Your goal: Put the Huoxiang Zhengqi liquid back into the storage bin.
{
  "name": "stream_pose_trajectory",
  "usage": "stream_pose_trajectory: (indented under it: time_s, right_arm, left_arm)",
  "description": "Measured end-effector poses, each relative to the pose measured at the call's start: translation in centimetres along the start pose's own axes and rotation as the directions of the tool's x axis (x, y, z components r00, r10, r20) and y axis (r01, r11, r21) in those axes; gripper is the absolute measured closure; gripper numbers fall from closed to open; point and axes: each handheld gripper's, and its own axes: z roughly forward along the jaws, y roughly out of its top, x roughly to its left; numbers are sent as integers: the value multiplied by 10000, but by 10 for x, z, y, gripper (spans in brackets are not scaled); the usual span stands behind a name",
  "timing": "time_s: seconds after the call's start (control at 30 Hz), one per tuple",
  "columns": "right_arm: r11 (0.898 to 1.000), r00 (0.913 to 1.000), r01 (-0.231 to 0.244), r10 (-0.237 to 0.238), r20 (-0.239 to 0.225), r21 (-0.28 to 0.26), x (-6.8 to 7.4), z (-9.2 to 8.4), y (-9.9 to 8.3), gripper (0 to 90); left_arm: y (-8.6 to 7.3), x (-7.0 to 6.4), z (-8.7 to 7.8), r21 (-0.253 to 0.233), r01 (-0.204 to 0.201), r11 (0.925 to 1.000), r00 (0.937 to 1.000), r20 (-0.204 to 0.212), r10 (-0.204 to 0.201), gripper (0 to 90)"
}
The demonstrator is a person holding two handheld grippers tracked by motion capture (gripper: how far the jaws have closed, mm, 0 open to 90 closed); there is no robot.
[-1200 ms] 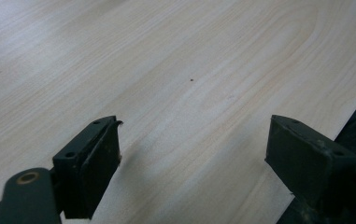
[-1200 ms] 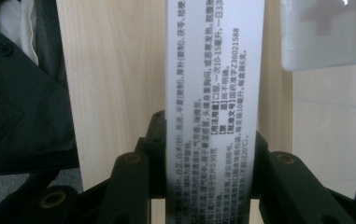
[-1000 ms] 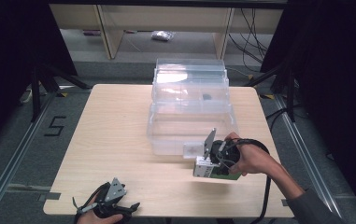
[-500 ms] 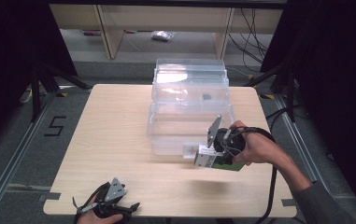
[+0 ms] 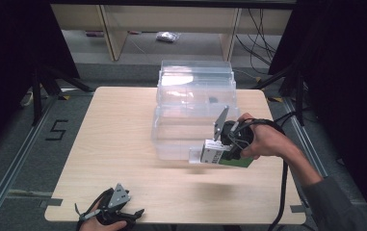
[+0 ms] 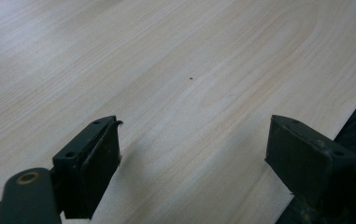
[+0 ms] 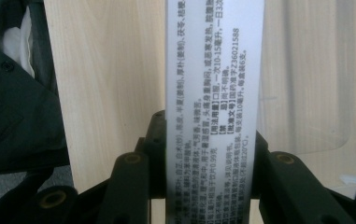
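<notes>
My right gripper (image 5: 219, 153) is shut on a white and green carton (image 5: 219, 155) and holds it above the table, just in front of a stack of clear plastic bins (image 5: 193, 110). In the right gripper view the carton (image 7: 213, 93) rises between the two black jaws as a white face with small printed text, the pads pressed on both its sides. My left gripper (image 5: 123, 214) rests at the table's near left edge. In the left gripper view its jaws stand wide apart over bare wood, nothing between them (image 6: 192, 149).
The light wooden table (image 5: 109, 139) has bare surface left of the bins and along the front. Black cables trail from the right hand off the table's right side. Shelving and a dark frame stand behind the table.
My right gripper has risen with the carton and shifted slightly toward the clear bins. The left gripper has stayed where it was.
</notes>
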Motion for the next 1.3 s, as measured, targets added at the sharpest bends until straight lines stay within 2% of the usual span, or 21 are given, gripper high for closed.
stream_pose_trajectory:
  time_s: [0.1, 0.17, 0.2, 0.37, 0.4, 0.43, 0.5, 0.57, 0.6, 0.63, 0.67, 0.7, 0.77, 0.8, 0.83, 0.87, 1.0, 1.07, 1.2, 1.23, 1.3]
  right_arm:
    - [9993, 9992, 371, -371, 163, 37, -8, -4, 1, 654]
    - [9999, 9998, 143, -144, 151, 69, -8, -6, 1, 654]
    - [10000, 10000, -25, 25, 24, 22, -9, -9, 3, 654]
    - [9995, 9994, 315, -315, 107, -12, -17, -14, 8, 654]
    - [9990, 9989, 443, -443, 142, 12, -21, -16, 11, 654]
    - [9999, 9995, 158, -159, 286, 50, -22, -17, 12, 654]
    - [9998, 9995, 196, -195, 249, -45, -23, -18, 13, 654]
    - [9997, 9993, 228, -228, 305, -7, -29, -20, 14, 654]
    - [9998, 9994, 175, -176, 289, 21, -31, -20, 14, 654]
    - [9992, 9986, 400, -400, 341, -5, -34, -20, 15, 654]
    - [9993, 9987, 381, -383, 330, 64, -36, -20, 15, 654]
    - [9993, 9987, 381, -383, 330, 64, -36, -20, 15, 654]
    - [10000, 9996, -15, 16, 269, -29, -41, -19, 14, 654]
    - [9989, 9984, 463, -460, 318, -102, -47, -18, 14, 654]
    - [9989, 9984, 463, -460, 318, -102, -47, -18, 14, 654]
    - [9999, 9995, 72, -70, 298, -90, -48, -18, 15, 654]
    - [9999, 9994, 29, -23, 356, -167, -51, -19, 18, 654]
    - [9999, 9990, 163, -161, 428, -49, -53, -22, 19, 654]
    - [9989, 9979, 414, -402, 505, -211, -58, -22, 21, 654]
    - [9996, 9989, 148, -136, 452, -258, -58, -21, 22, 654]
    - [9989, 9980, 447, -441, 458, -124, -63, -20, 22, 654]
  left_arm:
    - [0, 0, 0, -50, 3, 10000, 10000, -44, -3, 171]
    - [0, -2, 2, -230, 255, 9994, 9997, -15, -256, 171]
    - [-1, -1, 2, -173, 156, 9997, 9999, 36, -155, 171]
    - [-1, 1, 2, 131, -21, 9999, 10000, 19, 21, 171]
    - [-2, 0, 3, -113, 193, 9998, 9998, 17, -193, 171]
    - [-1, 0, 2, -309, 432, 9986, 9991, -3, -432, 171]
    - [-1, 1, 1, -370, 384, 9986, 9993, -9, -385, 171]
    - [-1, 4, -2, 63, 9, 10000, 10000, -40, -9, 171]
    - [-1, 1, 0, -300, 435, 9986, 9990, -71, -438, 171]
    - [-1, 0, 0, -381, 419, 9984, 9991, -44, -421, 171]
    - [-1, 3, -2, -30, 11, 10000, 10000, -25, -11, 171]
    - [-1, 3, -2, -30, 11, 10000, 10000, -25, -11, 171]
    - [-1, 4, -2, 45, -57, 10000, 10000, 43, 57, 171]
    - [-1, 4, -1, 42, -66, 10000, 10000, 54, 66, 171]
    - [-1, 4, -1, 42, -66, 10000, 10000, 54, 66, 171]
    - [-1, 1, -1, -148, 134, 9998, 9999, 79, -133, 171]
    - [0, 1, 0, -201, 209, 9996, 9998, 62, -208, 171]
    - [-1, 0, 1, -341, 365, 9988, 9993, 40, -364, 171]
    - [-1, 0, 0, -303, 238, 9993, 9997, -1, -238, 171]
    - [-1, 0, 0, -321, 245, 9992, 9997, 2, -245, 171]
    - [-1, 0, 0, -320, 249, 9992, 9997, 20, -248, 171]
